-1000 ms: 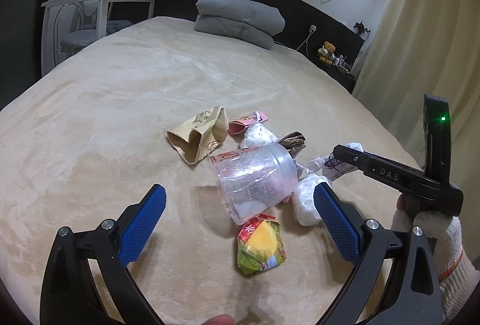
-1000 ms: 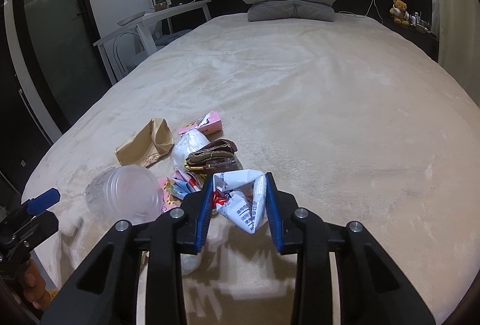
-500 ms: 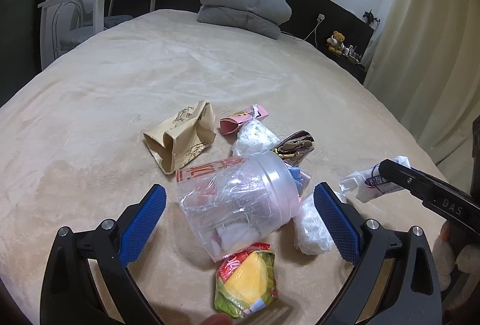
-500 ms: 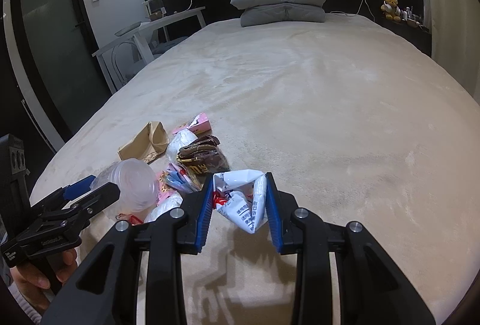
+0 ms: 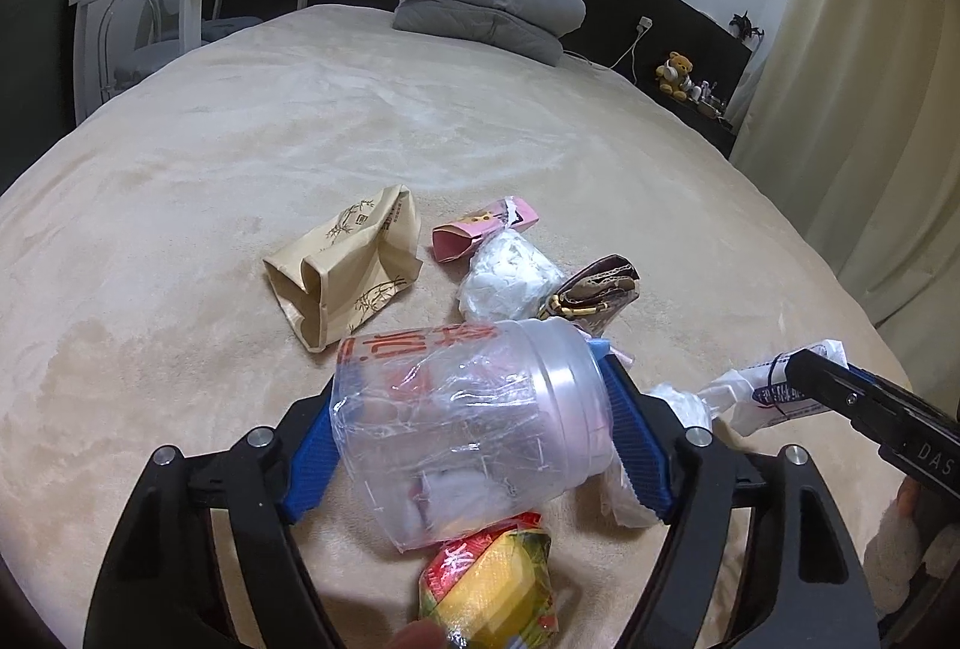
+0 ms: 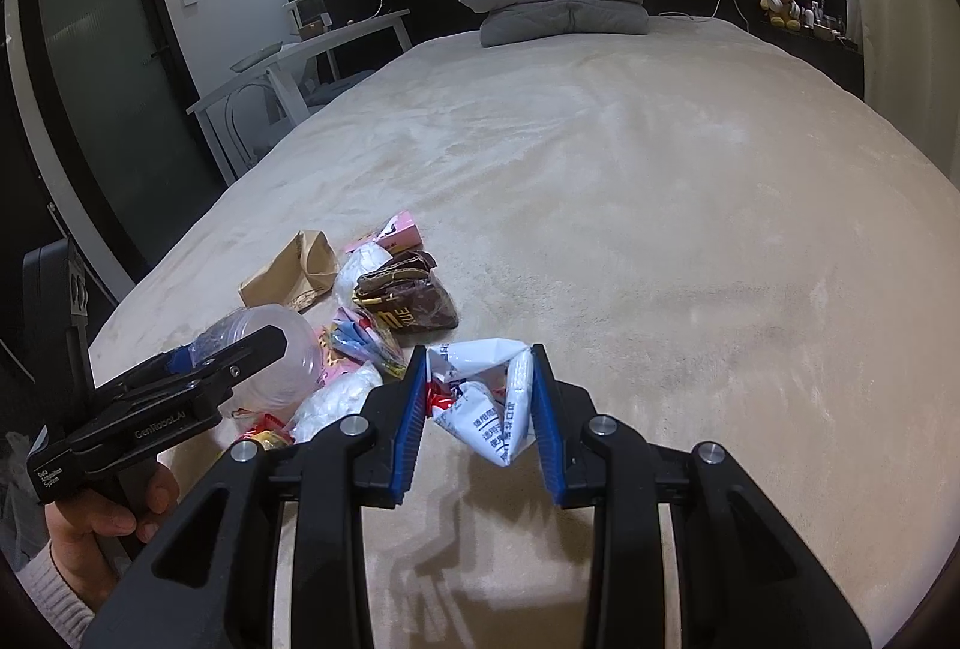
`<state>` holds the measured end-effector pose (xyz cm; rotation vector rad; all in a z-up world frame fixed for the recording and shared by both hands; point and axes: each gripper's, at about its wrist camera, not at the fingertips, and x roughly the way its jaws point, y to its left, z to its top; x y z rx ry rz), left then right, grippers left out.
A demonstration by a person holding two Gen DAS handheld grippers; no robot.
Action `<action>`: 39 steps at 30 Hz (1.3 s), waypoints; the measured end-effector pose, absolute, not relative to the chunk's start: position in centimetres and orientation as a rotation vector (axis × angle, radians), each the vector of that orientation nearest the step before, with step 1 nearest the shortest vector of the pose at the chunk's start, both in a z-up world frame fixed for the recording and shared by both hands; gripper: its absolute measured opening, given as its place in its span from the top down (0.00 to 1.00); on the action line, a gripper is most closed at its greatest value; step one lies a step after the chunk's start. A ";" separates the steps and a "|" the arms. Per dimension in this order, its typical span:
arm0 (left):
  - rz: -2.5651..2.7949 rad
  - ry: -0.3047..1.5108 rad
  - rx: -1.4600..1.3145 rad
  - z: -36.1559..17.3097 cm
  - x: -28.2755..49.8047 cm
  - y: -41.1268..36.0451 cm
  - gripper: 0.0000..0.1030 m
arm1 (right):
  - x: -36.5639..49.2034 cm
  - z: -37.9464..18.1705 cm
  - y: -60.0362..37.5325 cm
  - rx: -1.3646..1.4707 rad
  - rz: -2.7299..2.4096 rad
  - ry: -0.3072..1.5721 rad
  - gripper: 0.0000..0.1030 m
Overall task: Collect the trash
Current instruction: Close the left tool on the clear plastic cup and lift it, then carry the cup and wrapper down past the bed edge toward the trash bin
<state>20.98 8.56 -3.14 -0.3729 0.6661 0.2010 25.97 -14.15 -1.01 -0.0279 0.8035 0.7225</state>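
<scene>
Squeezing the clear plastic cup point(image 5: 474, 427) near the bed's point(image 5: 240, 157) front edge, the left claw point(image 5: 474, 445) holds it by its sides — too hard and it may crumple and pop out. The right claw point(image 6: 480, 403) grips a white wrapper point(image 6: 486, 403) beside the trash pile.

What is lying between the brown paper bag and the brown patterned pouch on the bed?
In the left wrist view, a pink wrapper and a crumpled white plastic bag lie between the brown paper bag and pouch.

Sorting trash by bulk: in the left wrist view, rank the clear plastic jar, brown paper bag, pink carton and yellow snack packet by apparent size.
1. Clear plastic jar, though nearest the camera.
2. Brown paper bag.
3. Yellow snack packet, partly cut off, so unsure.
4. Pink carton.
</scene>
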 end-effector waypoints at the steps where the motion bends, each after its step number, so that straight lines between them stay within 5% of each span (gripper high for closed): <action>1: 0.197 0.664 -0.377 -3.1 20.9 8.6 0.27 | 25.9 -1.1 -14.2 -0.019 0.725 0.808 0.68; 39: 0.063 0.512 -0.390 0.8 9.2 5.1 0.28 | 15.1 0.6 -21.4 0.100 0.772 0.684 0.68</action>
